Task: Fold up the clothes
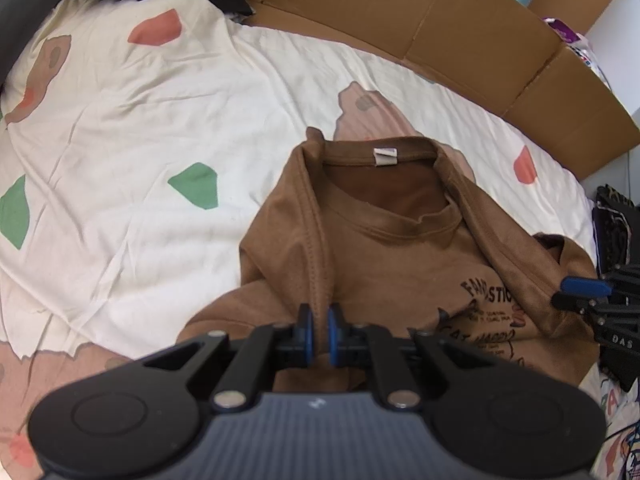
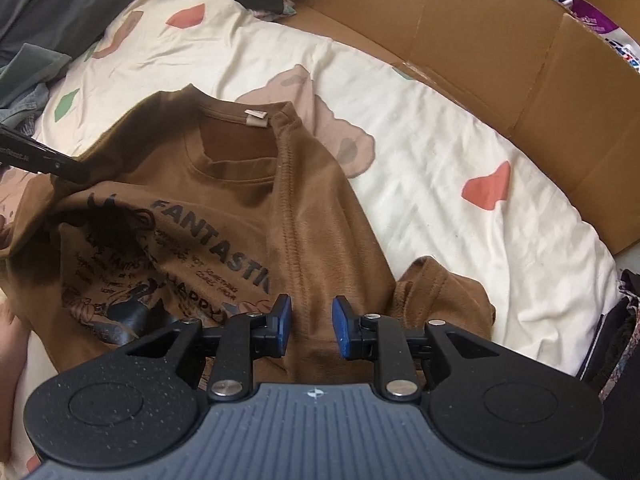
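The left gripper (image 1: 320,330) pinches a folded seam of the brown T-shirt (image 1: 400,264), which lies half folded on the patterned bedsheet (image 1: 132,128). The right gripper (image 2: 308,322) stands spread over the shirt's right side, seemingly clear of cloth. With that side free, the turned-in sleeve could slump open. Flattened cardboard (image 2: 500,52) edges the bed.

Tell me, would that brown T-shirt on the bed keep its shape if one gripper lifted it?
Probably not. The brown T-shirt already lies in soft folds and creases, so it would likely droop. The left gripper pinches only a thin fold, suggesting light fabric. Its matte weave looks unlikely to slip.
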The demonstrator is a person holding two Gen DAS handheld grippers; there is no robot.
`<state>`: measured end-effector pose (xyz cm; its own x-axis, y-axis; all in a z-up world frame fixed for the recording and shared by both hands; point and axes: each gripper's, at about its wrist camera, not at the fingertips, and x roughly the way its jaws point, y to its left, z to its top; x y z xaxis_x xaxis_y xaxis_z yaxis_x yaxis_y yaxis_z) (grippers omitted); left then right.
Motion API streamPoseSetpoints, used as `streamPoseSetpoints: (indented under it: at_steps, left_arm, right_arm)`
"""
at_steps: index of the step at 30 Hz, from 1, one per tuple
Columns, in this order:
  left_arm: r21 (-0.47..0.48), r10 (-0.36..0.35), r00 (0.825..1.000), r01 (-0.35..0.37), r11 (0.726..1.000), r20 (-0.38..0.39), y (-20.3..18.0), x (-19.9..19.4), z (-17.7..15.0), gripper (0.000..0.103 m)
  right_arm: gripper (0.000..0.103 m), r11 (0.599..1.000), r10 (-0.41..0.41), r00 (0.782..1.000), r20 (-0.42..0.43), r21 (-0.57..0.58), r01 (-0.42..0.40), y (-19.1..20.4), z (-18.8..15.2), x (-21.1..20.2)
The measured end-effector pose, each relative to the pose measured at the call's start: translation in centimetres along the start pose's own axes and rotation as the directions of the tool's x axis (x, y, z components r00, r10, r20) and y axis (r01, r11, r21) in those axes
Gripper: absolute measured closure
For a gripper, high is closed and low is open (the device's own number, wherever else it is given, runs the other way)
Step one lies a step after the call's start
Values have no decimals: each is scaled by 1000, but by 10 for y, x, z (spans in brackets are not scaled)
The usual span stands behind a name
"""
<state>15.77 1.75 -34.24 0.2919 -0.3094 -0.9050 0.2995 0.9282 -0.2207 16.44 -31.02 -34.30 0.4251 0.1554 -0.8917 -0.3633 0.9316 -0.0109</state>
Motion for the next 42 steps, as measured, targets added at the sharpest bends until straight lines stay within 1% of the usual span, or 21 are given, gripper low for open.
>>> streamPoseSetpoints:
  at_steps: [2, 6, 7, 9, 15, 18, 20, 22, 24, 26, 29, 32, 35, 38, 42]
  left_arm:
    - [0, -1, 1000, 1, 1000, 1, 0, 0, 0, 95]
    - [3, -4, 1000, 4, 1000, 1, -1, 1, -1, 95]
    - [3, -6, 1000, 6, 1000, 1, 0, 1, -1, 95]
    - [2, -6, 1000, 6, 1000, 1, 0, 1, -1, 95]
    - [-5, -5, 1000, 5, 1000, 1, -1, 2, 0, 95]
    - [-4, -6, 1000, 6, 1000, 1, 0, 1, 0, 95]
    - [-3, -6, 1000, 6, 1000, 2, 0, 2, 0, 95]
    - [-3, -6, 1000, 6, 1000, 2, 0, 1, -1, 95]
    - [-2, -6, 1000, 6, 1000, 2, 0, 2, -1, 95]
    - [-1, -5, 1000, 5, 1000, 2, 0, 2, -1, 95]
    - [6, -6, 1000, 6, 1000, 3, 0, 1, -1, 95]
    - [40, -2, 1000, 2, 999, 0, 0, -1, -1, 95]
    - [80, 30, 1000, -30, 996, 4, 4, -5, 0, 96]
    - [119, 64, 998, -65, 991, 10, 13, -11, 5, 96]
    - [164, 112, 994, -114, 980, 20, 29, -21, 10, 96]
  right_arm:
    - [74, 1000, 2, 1000, 0, -5, -2, 2, 1, 0]
    - [74, 999, -36, 999, 9, -23, 36, 2, 3, 0]
    - [72, 999, -34, 999, 10, -24, 34, 1, 4, 0]
    - [65, 999, -28, 1000, 0, -22, 28, 0, 4, 2]
    - [65, 1000, -11, 999, -36, -22, 11, 0, -1, 14]
    - [70, 1000, -7, 999, -47, -7, 6, -1, -3, 19]
    - [80, 1000, 1, 998, -55, -2, -1, -2, -4, 21]
    - [80, 1000, 9, 998, -62, 4, -9, -2, -4, 24]
    - [85, 1000, 16, 998, -68, 4, -15, -1, -5, 25]
    - [94, 1000, 20, 997, -72, 0, -20, 0, -5, 27]
    - [95, 1000, 20, 997, -73, -2, -21, 1, -5, 27]
    - [96, 1000, 9, 998, -59, -19, -11, 2, -3, 22]
    - [97, 997, -41, 998, -38, -65, 38, 2, 2, 13]
    - [97, 993, -78, 997, -23, -88, 75, -2, 9, 5]
    - [97, 978, -142, 990, -8, -157, 139, -5, 15, -1]
